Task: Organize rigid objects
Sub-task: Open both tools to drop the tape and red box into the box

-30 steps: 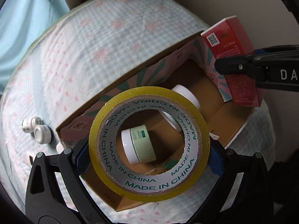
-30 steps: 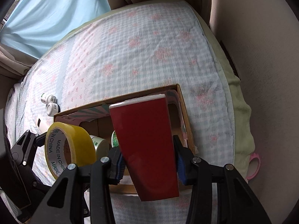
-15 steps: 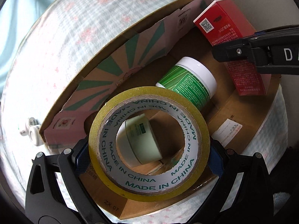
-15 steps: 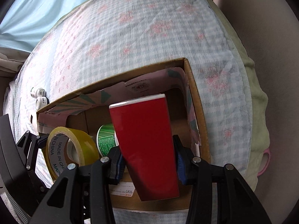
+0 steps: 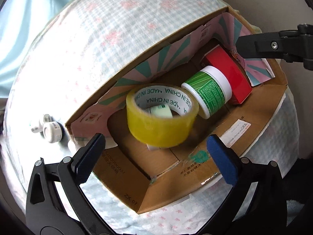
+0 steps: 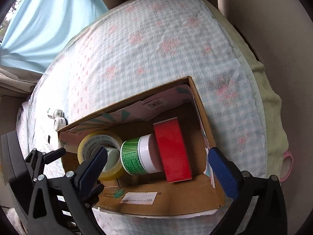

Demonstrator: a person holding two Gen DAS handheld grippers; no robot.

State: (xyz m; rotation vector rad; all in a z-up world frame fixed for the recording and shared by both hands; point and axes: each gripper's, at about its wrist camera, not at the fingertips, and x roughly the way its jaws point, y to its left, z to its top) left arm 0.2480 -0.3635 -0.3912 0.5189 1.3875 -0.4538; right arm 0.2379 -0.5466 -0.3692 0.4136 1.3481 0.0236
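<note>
**Both loads let go into the box**

The left hand-held gripper [image 5: 154, 152] is opening, its blue pads clear of the tape roll [image 5: 161, 115], which now sits tilted in the box [image 5: 252, 121], leaning on a pale jar [image 5: 160, 112] seen through its core. The right hand-held gripper [image 6: 156, 166] is opening too, nothing between its pads; the red carton [image 6: 172, 150] lies flat below it against the box's right wall, just beside a green jar [image 6: 137, 157] lying on its side. So the drop step looks finished for both. Next, I judge, comes lifting clear without snagging the torn inner flaps, then fetching the two small white bottles [image 5: 49, 127] left on the bed [image 6: 156, 39] beside the box.

The tape is a glossy yellow ring on a printed card core, likely to roll. The jars are smooth plastic cylinders with white lids. The carton is a slick, sharp-edged block. The box is plain corrugated card; whether the tape has fully settled is hard to say. The bed's checked quilt looks soft.
</note>
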